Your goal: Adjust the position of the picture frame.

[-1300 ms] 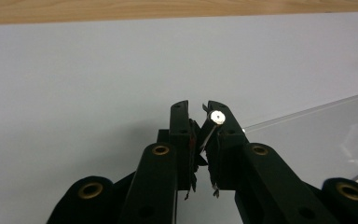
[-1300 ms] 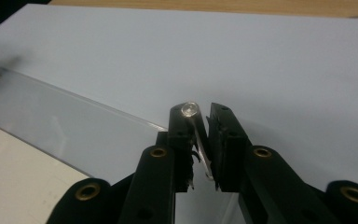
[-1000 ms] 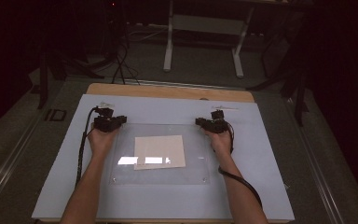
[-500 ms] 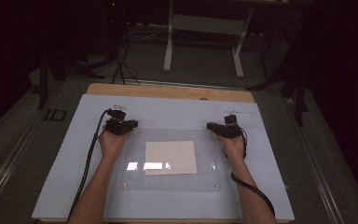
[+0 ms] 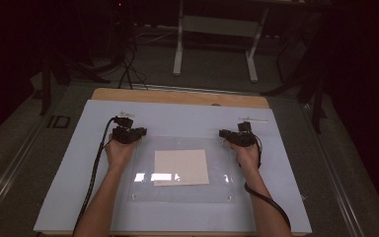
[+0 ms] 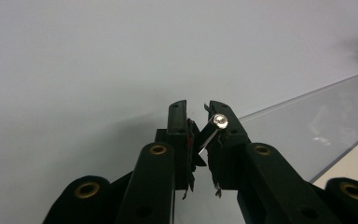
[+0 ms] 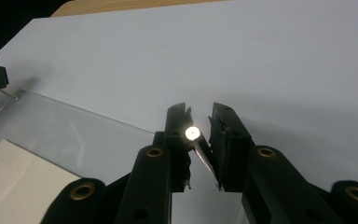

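A clear acrylic plate [image 5: 217, 168] lies on the white board [image 5: 177, 118] with a beige paper sheet [image 5: 181, 167] at its middle. My left gripper [image 5: 128, 133] sits at the plate's far left corner, my right gripper [image 5: 234, 136] at its far right corner. In the left gripper view a shiny-headed corner pin [image 6: 210, 133] leans across the narrow gap of my left gripper [image 6: 196, 109], whose jaws have just been opening a little. In the right gripper view my right gripper [image 7: 199, 112] is shut on another corner pin [image 7: 194, 133].
The board rests on a wooden table [image 5: 177, 96] with bare white margin around the plate. Metal stand legs [image 5: 177, 59] and cables [image 5: 128, 69] lie on the dark floor beyond. Small screws mark the plate's near corners [image 5: 229, 198].
Both hands, with the plate and the paper, slid to the right between one second and half a second ago. Since then nothing has visibly moved.
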Tool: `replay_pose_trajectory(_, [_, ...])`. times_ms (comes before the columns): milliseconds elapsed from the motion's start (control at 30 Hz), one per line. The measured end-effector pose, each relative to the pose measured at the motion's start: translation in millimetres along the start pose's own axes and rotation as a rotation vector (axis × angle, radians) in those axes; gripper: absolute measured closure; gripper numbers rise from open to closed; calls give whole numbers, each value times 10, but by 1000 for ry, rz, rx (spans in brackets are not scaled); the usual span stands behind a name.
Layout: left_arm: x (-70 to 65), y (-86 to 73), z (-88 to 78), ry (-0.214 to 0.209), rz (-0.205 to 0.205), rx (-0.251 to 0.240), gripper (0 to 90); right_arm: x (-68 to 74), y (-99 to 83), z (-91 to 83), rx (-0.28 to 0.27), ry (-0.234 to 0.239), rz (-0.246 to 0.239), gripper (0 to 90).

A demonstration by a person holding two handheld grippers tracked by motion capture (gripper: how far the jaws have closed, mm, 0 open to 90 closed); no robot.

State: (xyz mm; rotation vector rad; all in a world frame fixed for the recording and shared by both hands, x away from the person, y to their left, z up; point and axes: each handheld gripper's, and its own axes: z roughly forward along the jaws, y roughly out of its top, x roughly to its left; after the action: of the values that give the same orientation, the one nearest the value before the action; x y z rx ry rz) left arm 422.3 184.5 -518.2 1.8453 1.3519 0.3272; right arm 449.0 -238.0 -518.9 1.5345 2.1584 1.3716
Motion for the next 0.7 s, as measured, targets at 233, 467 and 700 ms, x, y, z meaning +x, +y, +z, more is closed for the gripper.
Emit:
replay_pose_trajectory(233, [56, -26, 4, -53, -51, -19, 766, -13, -11, 4, -9, 12, -12, 773])
replay_pose_trajectory(467, [42, -69, -54, -24, 6, -37, 626, -15, -28, 4, -21, 19, -8, 765])
replay_pose_trajectory(700, [54, -109, -177, -17, 52, -103, 569, -30, -48, -10, -15, 12, -20, 709])
